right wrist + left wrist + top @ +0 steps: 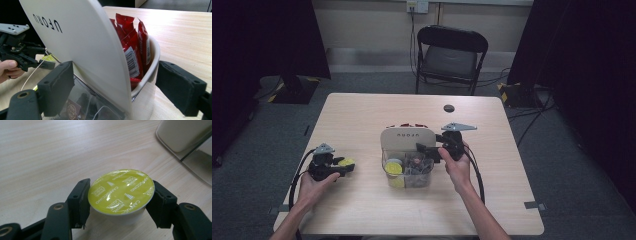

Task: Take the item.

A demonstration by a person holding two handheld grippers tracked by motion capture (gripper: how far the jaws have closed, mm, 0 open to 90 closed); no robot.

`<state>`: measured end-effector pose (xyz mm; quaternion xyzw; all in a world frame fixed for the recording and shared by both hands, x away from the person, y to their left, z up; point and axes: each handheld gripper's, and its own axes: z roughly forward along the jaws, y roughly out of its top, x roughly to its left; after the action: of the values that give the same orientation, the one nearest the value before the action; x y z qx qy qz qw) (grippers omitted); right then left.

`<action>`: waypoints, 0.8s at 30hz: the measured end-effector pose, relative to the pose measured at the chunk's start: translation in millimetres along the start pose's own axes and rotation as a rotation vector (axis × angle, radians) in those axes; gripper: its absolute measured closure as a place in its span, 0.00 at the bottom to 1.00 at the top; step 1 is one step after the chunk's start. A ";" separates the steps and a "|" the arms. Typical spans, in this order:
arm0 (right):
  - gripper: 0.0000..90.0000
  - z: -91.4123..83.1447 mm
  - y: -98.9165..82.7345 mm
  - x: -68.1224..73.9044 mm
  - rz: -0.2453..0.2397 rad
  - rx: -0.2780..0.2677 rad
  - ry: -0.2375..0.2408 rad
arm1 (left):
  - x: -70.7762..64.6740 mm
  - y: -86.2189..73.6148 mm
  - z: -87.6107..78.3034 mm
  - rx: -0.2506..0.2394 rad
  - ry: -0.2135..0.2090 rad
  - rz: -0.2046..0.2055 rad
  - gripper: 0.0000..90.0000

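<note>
My left gripper [344, 167] is at the table's left, shut on a yellow-lidded "cappuccino" capsule [121, 191] that hangs just above the wood; both pads press on its rim. At the middle stands a clear box [428, 176] with yellow capsules [393, 167] and dark ones [417, 165] inside. Its cream lid [82, 45] is raised, and red packets [132, 42] stand in the cream compartment behind it. My right gripper [115, 72] is open, its jaws either side of the raised lid and rear compartment. The left pad is against the lid face and the right pad stays off the rim.
The wooden table [362, 115] has a small black disc [448, 108] near its far edge. A black folding chair [451, 55] stands beyond the table. Cables trail from both grippers toward the near edge. Dark curtains flank the room.
</note>
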<state>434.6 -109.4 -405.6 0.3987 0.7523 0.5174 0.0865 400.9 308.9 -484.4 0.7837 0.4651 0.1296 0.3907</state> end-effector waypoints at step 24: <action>0.15 0.9 0.2 0.7 -0.002 0.000 -0.002 | 0.7 -2.0 10.2 0.042 0.015 0.001 0.22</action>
<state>434.7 -108.3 -405.6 0.3984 0.7526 0.5168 0.0880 405.8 305.0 -492.8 0.7910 0.4702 0.1257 0.3706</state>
